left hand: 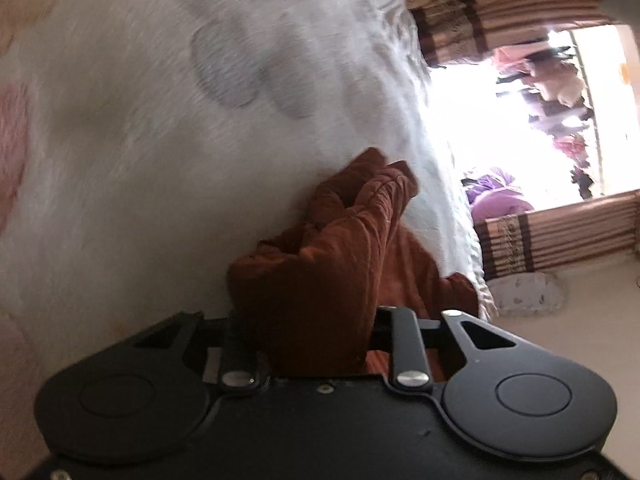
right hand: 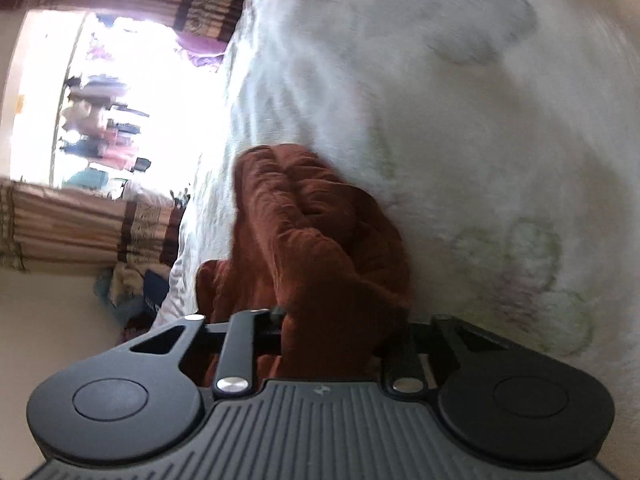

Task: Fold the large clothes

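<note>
A rust-brown garment (left hand: pixel 352 216) lies bunched on a white bedspread (left hand: pixel 140 152) with faint grey and pink flower prints. In the left wrist view my left gripper (left hand: pixel 320 332) is shut on a thick fold of this cloth, which covers both fingers. The right wrist view shows the same brown garment (right hand: pixel 304 220) gathered in ridges, with my right gripper (right hand: pixel 332 340) shut on another bunch of it. The cloth hides the fingertips there too. Both views are tilted sideways and blurred.
The white bedspread (right hand: pixel 500 140) fills most of both views. Its ruffled edge drops off toward a bright window (left hand: pixel 500 120) (right hand: pixel 132 92) framed by striped brown curtains (left hand: pixel 560 232) (right hand: pixel 80 224). A pile of fabric (right hand: pixel 136 288) sits below the curtain by the bed.
</note>
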{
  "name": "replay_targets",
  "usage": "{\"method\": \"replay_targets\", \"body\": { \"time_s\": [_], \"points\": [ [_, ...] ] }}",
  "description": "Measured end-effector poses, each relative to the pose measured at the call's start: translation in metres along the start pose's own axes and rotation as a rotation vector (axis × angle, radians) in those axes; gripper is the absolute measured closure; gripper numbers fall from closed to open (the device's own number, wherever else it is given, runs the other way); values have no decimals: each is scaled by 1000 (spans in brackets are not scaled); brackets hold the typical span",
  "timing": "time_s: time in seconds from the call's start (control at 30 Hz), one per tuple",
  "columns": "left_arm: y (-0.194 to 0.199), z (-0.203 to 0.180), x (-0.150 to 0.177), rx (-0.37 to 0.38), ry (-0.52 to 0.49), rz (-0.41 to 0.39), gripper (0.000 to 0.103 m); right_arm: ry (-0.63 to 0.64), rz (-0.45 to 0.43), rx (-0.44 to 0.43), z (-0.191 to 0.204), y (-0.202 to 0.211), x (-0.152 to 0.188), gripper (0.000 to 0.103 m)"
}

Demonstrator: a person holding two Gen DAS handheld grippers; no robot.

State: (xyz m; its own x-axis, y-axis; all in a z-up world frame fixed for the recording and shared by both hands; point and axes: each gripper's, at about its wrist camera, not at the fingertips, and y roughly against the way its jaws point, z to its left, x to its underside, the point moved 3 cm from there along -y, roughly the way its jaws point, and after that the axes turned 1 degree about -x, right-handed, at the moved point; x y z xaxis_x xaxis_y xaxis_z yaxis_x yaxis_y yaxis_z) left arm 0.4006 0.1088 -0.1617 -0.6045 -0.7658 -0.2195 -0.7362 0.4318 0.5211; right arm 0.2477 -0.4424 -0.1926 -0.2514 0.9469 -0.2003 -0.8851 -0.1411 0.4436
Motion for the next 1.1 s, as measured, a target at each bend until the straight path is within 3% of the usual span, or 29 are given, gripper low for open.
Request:
{"method": "replay_targets", "body": {
  "time_s": [0.17, 0.27, 0.37, 0.5, 0.57, 0.63, 0.7, 0.77, 0.83, 0.9, 1.0, 1.1],
  "points": [
    [42, -34, 1, 38, -99, 26, 82, 57, 14, -65, 29, 34, -1, 86],
    [85, -36, 14, 82, -120, 37, 82, 93, 34, -105, 33, 70, 6, 86],
    [124, -14, 36, 86, -123, 47, 82, 97, 70, -104, 9, 106, 19, 86],
    [141, 39, 62, 8, -87, 111, 81, 42, 125, -40, -49, 115, 29, 85],
    [134, 63, 74, -39, -101, 130, 76, -4, 145, -43, -77, 104, 31, 82],
    [124, 83, 77, -97, -142, 118, 57, -61, 160, -65, -106, 92, 32, 74],
    [123, 93, 75, -63, -153, 128, 57, -136, 188, -140, -122, 90, 32, 74],
    [132, 93, 69, -53, -152, 153, 55, -141, 216, -145, -118, 99, 27, 64],
    [147, 88, 60, -79, -178, 165, 51, -90, 211, -82, -107, 119, 18, 43],
    [163, 77, 50, -127, -249, 139, 51, 55, 191, 0, -90, 139, 7, 35],
    [179, 50, 40, -155, -416, 58, 50, 280, 103, 85, -61, 159, -10, 34],
    [157, 12, 32, -153, -529, 24, 49, 390, 34, 63, -31, 156, -22, 31]
  ]
}}
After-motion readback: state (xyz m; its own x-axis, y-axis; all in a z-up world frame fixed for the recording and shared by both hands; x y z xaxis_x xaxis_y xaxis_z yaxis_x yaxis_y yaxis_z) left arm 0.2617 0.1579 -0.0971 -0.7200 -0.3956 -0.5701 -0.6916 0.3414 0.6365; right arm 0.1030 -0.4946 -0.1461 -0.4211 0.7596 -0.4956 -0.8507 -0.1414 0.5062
